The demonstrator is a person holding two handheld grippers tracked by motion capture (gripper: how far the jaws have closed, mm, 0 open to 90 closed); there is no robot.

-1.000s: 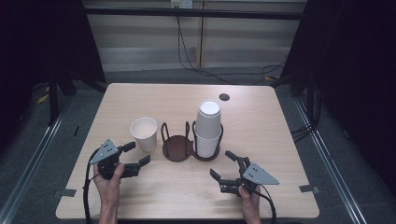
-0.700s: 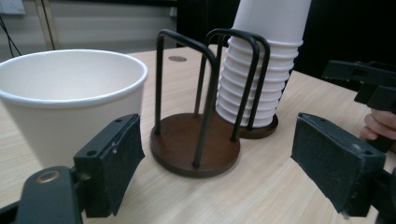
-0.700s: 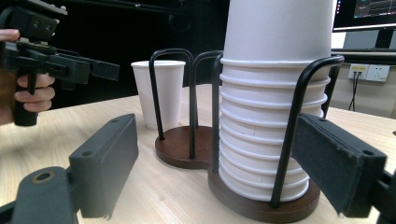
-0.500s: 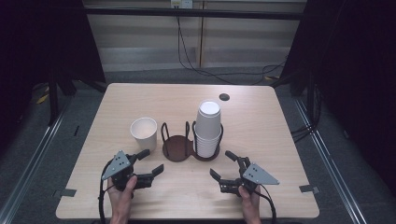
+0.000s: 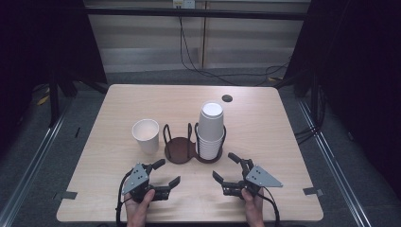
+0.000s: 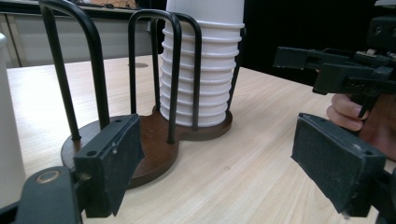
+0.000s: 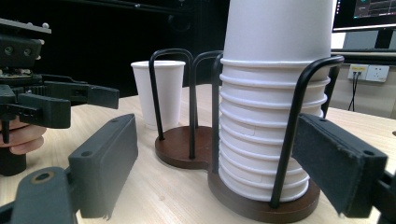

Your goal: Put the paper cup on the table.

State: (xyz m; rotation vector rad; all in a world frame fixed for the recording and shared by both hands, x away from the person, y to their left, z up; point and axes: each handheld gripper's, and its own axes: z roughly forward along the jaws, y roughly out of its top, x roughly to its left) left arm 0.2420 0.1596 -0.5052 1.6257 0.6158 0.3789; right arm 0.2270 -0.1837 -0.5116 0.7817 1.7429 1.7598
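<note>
Both grippers parked short of the cup holder, nothing held

I see the tall stack of white paper cups (image 5: 210, 130) in the right bay of the dark brown wooden holder with black wire loops (image 5: 178, 150), mid-bench. The single white paper cup (image 5: 145, 136) stands loose just left of the holder. My left gripper (image 5: 171, 170) and right gripper (image 5: 222, 164) sit near the front edge of the pale wooden bench (image 5: 142, 101). Both have wide jaws with nothing between them; the left jaws have just been opening. My worry is the wire loops: reaching for the stack low down, a jaw could catch a loop and drag the holder. Squeezing hard would crush the thin cup walls, and a pinch may lift several nested cups. A careless left sweep could topple the loose cup.
</note>
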